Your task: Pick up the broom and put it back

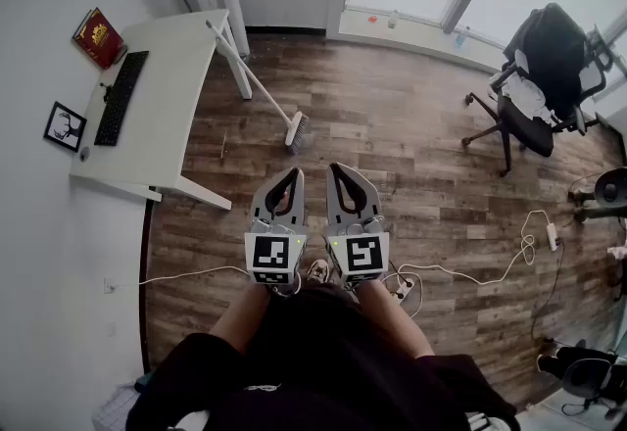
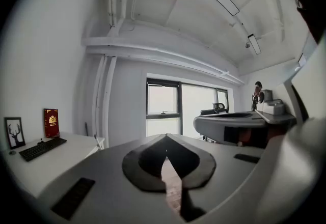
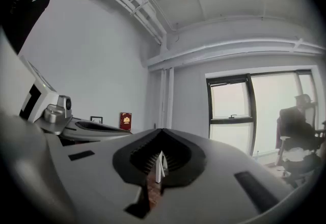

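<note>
**Broom not picked up yet, both jaws shut and empty**

Over on the left a white table is seen with a keyboard on it. The broom is leaned against the table's far right corner. Its handle top is propped at the table edge and its head is planted on the wood floor, a little ahead of the grippers.

The left gripper is held out in front of the person, jaws closed tip to tip with nothing between them. Same goes for the right gripper just beside it.

So the reach is judged to be the step in hand. The jaws are probably best opened before the handle is approached. The handle should be taken near its middle, so the head isn't left swinging. The office chair on the right is well apart and can be ignored.
</note>
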Tool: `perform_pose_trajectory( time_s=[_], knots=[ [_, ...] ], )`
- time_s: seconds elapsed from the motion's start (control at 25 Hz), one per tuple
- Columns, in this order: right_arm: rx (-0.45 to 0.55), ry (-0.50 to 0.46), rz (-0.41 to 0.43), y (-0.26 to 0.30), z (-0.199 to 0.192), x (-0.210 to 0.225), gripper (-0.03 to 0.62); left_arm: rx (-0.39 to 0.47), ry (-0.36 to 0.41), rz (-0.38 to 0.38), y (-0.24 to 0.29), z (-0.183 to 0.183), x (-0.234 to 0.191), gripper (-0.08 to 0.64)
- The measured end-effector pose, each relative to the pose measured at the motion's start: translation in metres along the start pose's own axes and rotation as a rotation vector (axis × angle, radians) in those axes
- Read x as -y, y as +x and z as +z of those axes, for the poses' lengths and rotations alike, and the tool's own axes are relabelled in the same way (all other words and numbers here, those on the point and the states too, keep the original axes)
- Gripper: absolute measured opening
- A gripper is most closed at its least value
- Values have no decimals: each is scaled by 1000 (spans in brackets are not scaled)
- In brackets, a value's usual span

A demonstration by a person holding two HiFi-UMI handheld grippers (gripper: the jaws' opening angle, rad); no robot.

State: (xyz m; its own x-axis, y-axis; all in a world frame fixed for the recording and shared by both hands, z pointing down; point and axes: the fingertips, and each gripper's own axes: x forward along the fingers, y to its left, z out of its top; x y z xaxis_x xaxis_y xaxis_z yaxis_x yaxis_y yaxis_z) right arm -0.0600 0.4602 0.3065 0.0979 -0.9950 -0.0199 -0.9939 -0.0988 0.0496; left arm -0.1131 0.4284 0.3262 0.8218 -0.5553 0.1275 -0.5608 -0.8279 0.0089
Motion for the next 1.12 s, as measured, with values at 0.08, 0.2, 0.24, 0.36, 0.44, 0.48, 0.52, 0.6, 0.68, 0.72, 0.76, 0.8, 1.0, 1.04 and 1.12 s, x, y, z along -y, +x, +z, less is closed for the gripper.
perform_pose_trajectory(
  time_s=[0.08,0.2,0.24,0.36,0.44,0.48,0.52,0.6,0.68,0.72,0.76,0.8,1.0,1.04,1.12],
  knots=[
    [-6,0,2,-2,5,1,21,4,0,3,2,2,2,-2],
    [-11,-23,2,-4,6,4,21,12,6,11,5,3,2,-2],
    [-14,-35,0,-4,3,6,21,14,8,13,6,3,2,-2],
    [-16,-41,-2,-2,0,13,21,9,12,13,11,2,2,-2],
    [-18,-42,1,1,0,16,21,2,14,12,15,2,3,-2],
    [-22,-47,3,2,0,16,21,-1,14,13,17,2,3,-2],
    [-28,-53,6,3,-1,16,21,-2,15,15,20,1,3,-2],
    [-38,-57,14,6,-6,16,21,0,18,19,25,1,1,-2],
    [-50,-57,18,10,-10,18,21,6,21,16,33,1,0,-2],
    [-55,-58,20,13,-12,20,21,8,25,12,36,1,-1,-2],
    [-59,-63,23,16,-14,20,21,8,29,9,40,1,-3,-2],
    [-58,-69,30,21,-17,20,21,7,32,9,43,1,-5,-2],
    [-59,-40,61,53,-31,20,21,-34,58,15,68,-11,-22,-2],
    [-78,-32,63,63,-38,22,21,-37,54,18,75,-14,-27,-2],
    [-132,-26,69,83,-53,26,21,-41,32,28,92,-21,-40,-2]
  ],
)
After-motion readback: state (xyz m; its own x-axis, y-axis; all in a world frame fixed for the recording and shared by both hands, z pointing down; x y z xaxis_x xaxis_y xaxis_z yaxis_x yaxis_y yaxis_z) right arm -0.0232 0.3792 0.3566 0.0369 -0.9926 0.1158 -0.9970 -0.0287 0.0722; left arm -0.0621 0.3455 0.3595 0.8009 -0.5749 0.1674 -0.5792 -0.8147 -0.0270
